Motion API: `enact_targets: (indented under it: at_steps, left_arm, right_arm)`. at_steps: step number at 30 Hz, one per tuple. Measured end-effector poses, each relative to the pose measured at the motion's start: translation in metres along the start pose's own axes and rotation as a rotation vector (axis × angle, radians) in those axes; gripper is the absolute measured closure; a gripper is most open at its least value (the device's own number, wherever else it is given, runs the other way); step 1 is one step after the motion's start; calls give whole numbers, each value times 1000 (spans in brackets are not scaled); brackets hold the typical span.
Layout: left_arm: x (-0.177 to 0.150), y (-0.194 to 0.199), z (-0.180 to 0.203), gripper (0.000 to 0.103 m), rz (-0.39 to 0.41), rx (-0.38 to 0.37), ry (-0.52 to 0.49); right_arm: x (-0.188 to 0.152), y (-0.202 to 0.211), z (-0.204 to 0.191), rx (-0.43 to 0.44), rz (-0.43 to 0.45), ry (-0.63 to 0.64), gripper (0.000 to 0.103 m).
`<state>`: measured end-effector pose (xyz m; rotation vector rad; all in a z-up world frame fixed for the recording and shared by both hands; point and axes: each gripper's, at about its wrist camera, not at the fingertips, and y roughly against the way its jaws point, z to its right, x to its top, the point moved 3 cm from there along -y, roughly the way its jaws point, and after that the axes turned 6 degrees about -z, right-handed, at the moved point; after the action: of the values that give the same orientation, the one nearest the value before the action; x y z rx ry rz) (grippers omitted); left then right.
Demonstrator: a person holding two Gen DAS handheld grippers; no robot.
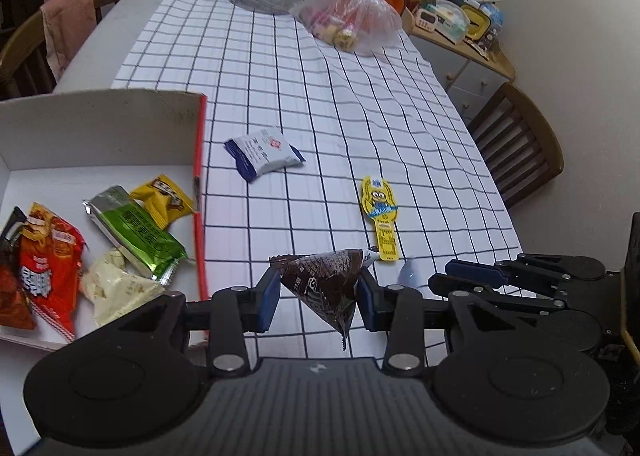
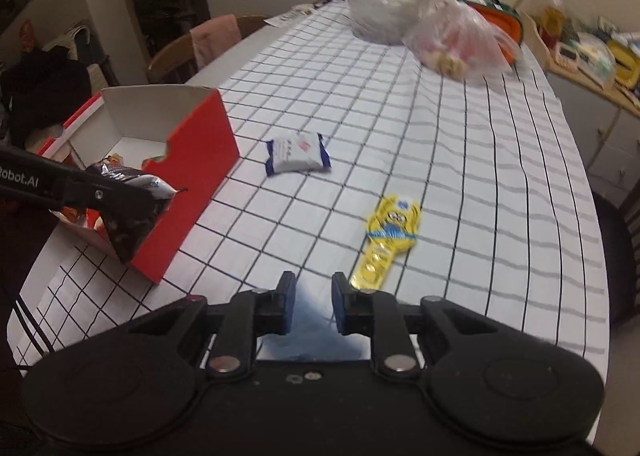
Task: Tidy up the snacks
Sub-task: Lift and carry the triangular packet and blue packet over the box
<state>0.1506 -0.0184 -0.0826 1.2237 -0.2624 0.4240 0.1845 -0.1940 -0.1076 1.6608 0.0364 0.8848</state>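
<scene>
On the far left I am seeing the red box (image 1: 100, 128) sitting open on the desk (image 1: 320, 96), with a red packet (image 1: 52, 256), a green packet (image 1: 140, 232), a small yellow packet (image 1: 164, 200) and a pale packet (image 1: 116, 288) lying inside it. Just beside its near corner, my left gripper (image 1: 318, 292) is clamping a brown triangular packet (image 1: 324, 284) between narrowly set pads, holding it clear of the checked cloth. Ahead, a blue-and-white packet (image 1: 264, 154) is lying flat near the box wall, and further right a yellow cartoon packet (image 1: 380, 212) is resting on the cloth. My right gripper (image 2: 314, 302) is pinching a small bluish thing (image 2: 314, 332), too blurred to identify. Two plastic bags (image 1: 352, 16) are sitting at the far end.
</scene>
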Motion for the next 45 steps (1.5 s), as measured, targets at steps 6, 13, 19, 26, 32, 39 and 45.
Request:
enact_targets:
  at_steps: [6, 13, 19, 26, 32, 39, 45]
  left_arm:
    - [1, 15, -21, 64, 28, 16, 21]
    - [-4, 26, -41, 64, 39, 21, 45]
    - [-8, 34, -49, 64, 44, 20, 50]
    - [-15, 35, -55, 64, 38, 23, 66]
    - [-18, 36, -57, 64, 36, 23, 78]
    - [-18, 34, -58, 64, 34, 25, 82]
    - [-14, 36, -59, 64, 43, 35, 77]
  right_arm:
    - [3, -12, -4, 24, -18, 7, 89]
    - [-9, -43, -14, 44, -102, 46, 40]
    - [-22, -76, -32, 68, -190, 170, 28]
    - [-28, -103, -40, 55, -263, 265, 36]
    - [-24, -102, -37, 54, -258, 274, 46]
    - [-24, -95, -36, 64, -242, 255, 57]
    - [-7, -62, -44, 69, -163, 226, 57]
